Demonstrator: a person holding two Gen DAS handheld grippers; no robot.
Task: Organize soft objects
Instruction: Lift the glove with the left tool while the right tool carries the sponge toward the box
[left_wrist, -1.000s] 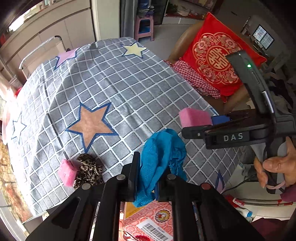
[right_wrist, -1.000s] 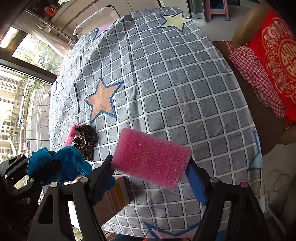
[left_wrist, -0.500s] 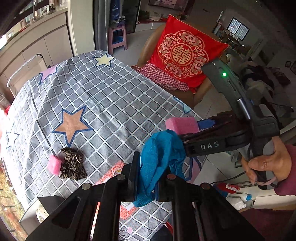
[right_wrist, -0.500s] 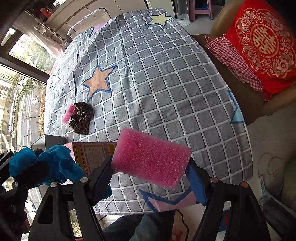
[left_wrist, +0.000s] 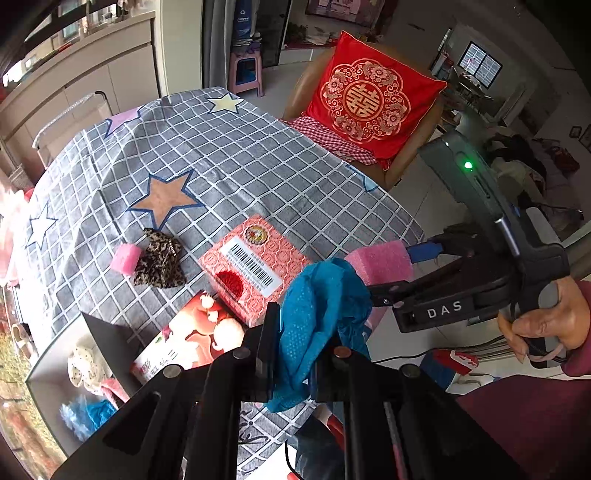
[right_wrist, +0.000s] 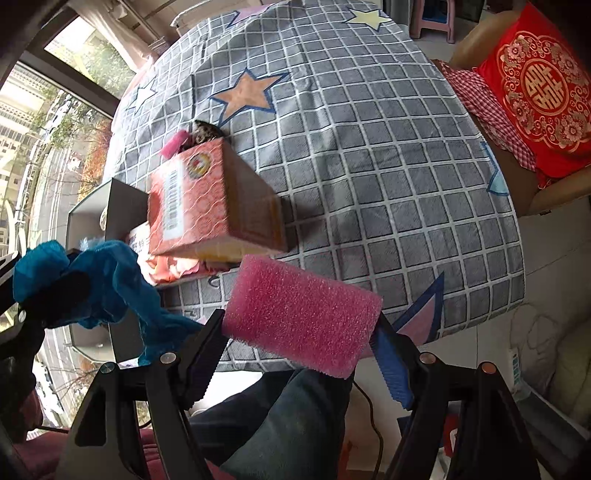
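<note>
While my left gripper (left_wrist: 295, 354) clamps the blue cloth (left_wrist: 321, 317), my right gripper (right_wrist: 299, 332) holds the pink sponge (right_wrist: 301, 317) just beside the red box (right_wrist: 207, 206).

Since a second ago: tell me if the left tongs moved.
Yes. The left tongs, shut on the blue cloth, drew back from the orange star.
</note>
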